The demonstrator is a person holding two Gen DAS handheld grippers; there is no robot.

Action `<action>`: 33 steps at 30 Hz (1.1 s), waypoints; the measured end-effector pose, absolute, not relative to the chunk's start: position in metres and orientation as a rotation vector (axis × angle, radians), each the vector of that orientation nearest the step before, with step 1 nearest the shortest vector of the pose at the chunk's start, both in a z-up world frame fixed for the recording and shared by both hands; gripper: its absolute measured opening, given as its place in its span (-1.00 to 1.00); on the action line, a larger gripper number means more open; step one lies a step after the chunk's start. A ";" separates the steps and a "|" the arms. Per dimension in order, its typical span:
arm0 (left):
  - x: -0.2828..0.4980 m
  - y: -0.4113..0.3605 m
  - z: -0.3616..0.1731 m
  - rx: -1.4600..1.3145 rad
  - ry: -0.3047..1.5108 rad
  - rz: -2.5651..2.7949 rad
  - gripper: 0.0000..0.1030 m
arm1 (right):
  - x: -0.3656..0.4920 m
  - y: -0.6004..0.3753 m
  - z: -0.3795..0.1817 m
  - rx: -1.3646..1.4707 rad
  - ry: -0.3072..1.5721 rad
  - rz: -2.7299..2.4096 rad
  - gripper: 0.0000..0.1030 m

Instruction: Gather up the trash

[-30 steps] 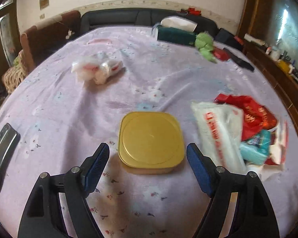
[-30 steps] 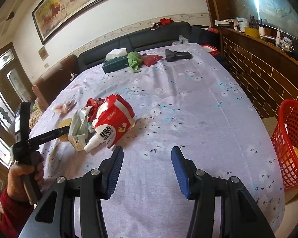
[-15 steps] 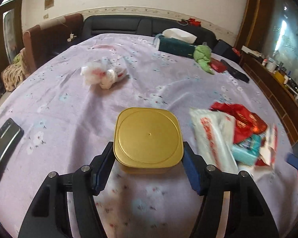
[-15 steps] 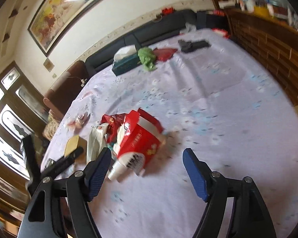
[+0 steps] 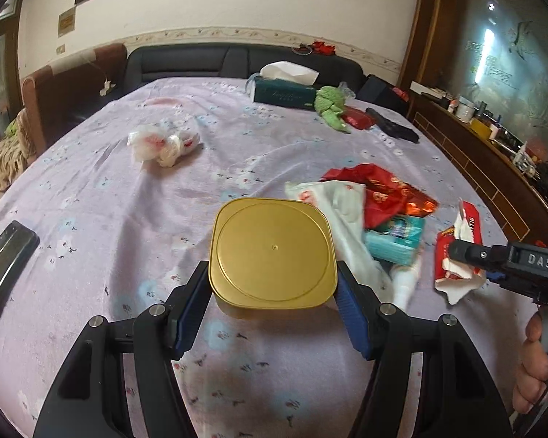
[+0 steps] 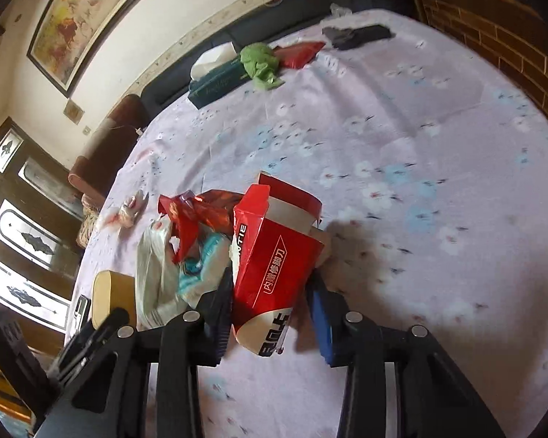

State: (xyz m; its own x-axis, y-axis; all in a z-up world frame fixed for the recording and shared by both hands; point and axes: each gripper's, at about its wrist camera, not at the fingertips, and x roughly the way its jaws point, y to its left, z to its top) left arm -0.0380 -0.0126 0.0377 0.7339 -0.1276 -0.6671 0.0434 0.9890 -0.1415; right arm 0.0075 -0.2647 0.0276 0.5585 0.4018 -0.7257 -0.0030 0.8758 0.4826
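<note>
Tin (image 5: 272, 253), gold and square, sits clamped between the blue pads of the left gripper (image 5: 270, 299) on the flowered tablecloth (image 5: 102, 197); wrappers (image 5: 380, 197) lie just right of the tin, a phone (image 5: 3, 259) well left. In the right wrist view, the right gripper (image 6: 270, 314) straddles a red carton (image 6: 274, 266) beside the wrappers; its fingers seem to touch the carton, though blur leaves the grip unclear.

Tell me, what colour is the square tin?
Gold. The square tin shows best in the left wrist view, between the left tool's fingers.
</note>
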 end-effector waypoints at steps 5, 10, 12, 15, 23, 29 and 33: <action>-0.055 -0.031 0.044 -0.088 0.694 -0.130 0.25 | -0.031 -0.276 0.044 0.379 0.872 0.242 -0.23; -0.065 -0.052 0.047 -0.049 0.675 -0.161 0.25 | -0.063 -0.275 0.052 0.275 0.792 0.208 -0.23; -0.067 -0.059 0.047 -0.032 0.673 -0.171 0.25 | -0.069 -0.274 0.053 0.258 0.779 0.208 -0.23; -0.070 -0.066 0.048 -0.014 0.674 -0.178 0.25 | -0.075 -0.270 0.054 0.223 0.761 0.201 -0.23; -0.075 -0.075 0.050 0.014 0.669 -0.177 0.25 | -0.082 -0.274 0.055 0.225 0.759 0.201 -0.23; -0.079 -0.080 0.050 0.036 0.664 -0.176 0.25 | -0.085 -0.274 0.056 0.217 0.758 0.196 -0.23; -0.079 -0.081 0.050 0.037 0.663 -0.176 0.25 | -0.087 -0.274 0.057 0.211 0.757 0.197 -0.23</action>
State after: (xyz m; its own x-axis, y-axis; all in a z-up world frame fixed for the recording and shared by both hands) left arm -0.0794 -0.0806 0.0499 0.7736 -0.1507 -0.6155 0.1741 0.9845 -0.0221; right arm -0.0868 -0.2736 0.0567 0.7105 0.2520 -0.6571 -0.1008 0.9605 0.2593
